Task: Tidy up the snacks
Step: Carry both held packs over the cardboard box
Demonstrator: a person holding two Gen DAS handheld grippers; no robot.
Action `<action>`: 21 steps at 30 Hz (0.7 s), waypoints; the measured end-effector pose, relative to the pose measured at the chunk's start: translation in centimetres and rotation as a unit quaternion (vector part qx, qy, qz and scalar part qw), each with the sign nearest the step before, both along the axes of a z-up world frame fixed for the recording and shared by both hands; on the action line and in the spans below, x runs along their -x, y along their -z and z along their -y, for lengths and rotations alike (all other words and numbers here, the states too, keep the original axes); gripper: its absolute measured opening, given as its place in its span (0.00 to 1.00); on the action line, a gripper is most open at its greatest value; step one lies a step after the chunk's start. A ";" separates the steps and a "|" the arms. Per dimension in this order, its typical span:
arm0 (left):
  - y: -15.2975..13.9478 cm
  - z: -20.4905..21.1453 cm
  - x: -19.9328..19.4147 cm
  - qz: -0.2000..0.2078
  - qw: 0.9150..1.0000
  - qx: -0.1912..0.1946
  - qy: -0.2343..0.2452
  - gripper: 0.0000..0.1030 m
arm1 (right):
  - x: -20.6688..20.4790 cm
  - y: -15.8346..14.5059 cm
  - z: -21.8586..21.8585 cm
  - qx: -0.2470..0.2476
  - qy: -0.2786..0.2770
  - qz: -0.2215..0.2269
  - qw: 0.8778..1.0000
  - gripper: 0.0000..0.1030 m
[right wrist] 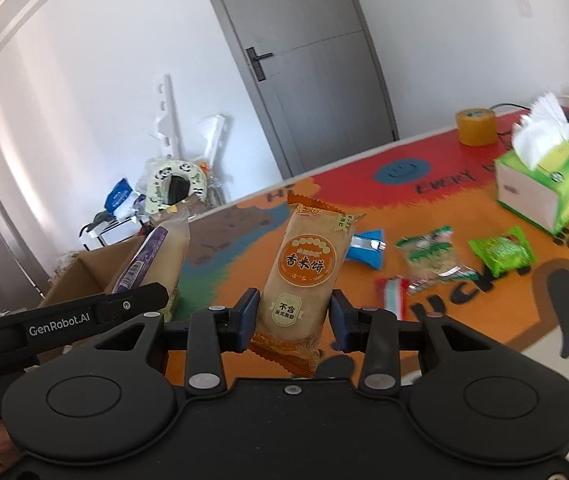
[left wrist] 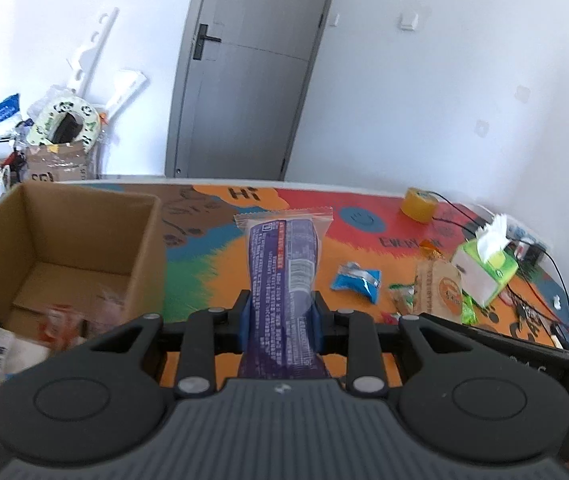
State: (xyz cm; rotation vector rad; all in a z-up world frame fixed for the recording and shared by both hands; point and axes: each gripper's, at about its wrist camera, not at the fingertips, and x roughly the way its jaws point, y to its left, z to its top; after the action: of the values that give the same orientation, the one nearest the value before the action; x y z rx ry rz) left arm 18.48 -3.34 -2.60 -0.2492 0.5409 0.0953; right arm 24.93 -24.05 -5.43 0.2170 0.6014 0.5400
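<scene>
Left gripper (left wrist: 280, 316) clamped on purple snack pack (left wrist: 282, 276), held above the table mat (left wrist: 212, 264); long axis runs away from the camera, clear sealed end farthest. Right gripper (right wrist: 293, 316) clamped on orange rice-cake pack (right wrist: 304, 276), upright, tilted slightly. Cardboard box (left wrist: 140, 240) to the left is open and holds a few wrappers, blurred, kind unclear. On the mat beyond: blue packet (left wrist: 356, 280), green packets (right wrist: 500, 250), tissue box (right wrist: 548, 188), tape roll (right wrist: 476, 126).

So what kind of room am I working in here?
Probably a room in a home or small office, not a kitchen: a grey interior door in plain white walls, a table with a colourful cartoon-print cover holding a tissue box, and a heap of household clutter against the wall.
</scene>
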 end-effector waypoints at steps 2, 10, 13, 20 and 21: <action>-0.3 -0.6 0.3 0.003 1.000 0.000 -0.006 0.27 | 0.0 -0.3 -0.6 -0.002 -0.007 0.003 1.000 0.38; -1.4 -3.1 1.4 0.014 0.999 -0.008 -0.032 0.27 | 0.2 -1.3 -3.5 -0.018 -0.040 0.024 0.999 0.38; -1.7 -4.0 1.7 0.017 0.999 -0.010 -0.044 0.27 | 0.1 -1.5 -4.5 -0.021 -0.050 0.026 0.998 0.38; -2.1 -6.9 2.8 0.019 0.997 -0.013 -0.075 0.27 | 0.1 -2.1 -7.1 -0.025 -0.075 0.029 0.996 0.38; -2.2 -7.3 2.9 0.019 0.997 -0.012 -0.080 0.27 | 0.2 -2.2 -7.6 -0.024 -0.080 0.032 0.996 0.38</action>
State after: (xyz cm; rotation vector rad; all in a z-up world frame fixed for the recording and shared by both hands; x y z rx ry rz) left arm 15.60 3.98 -0.43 -0.2694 0.4807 0.2520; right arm 24.77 -16.48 -3.26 0.1972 0.5475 0.7150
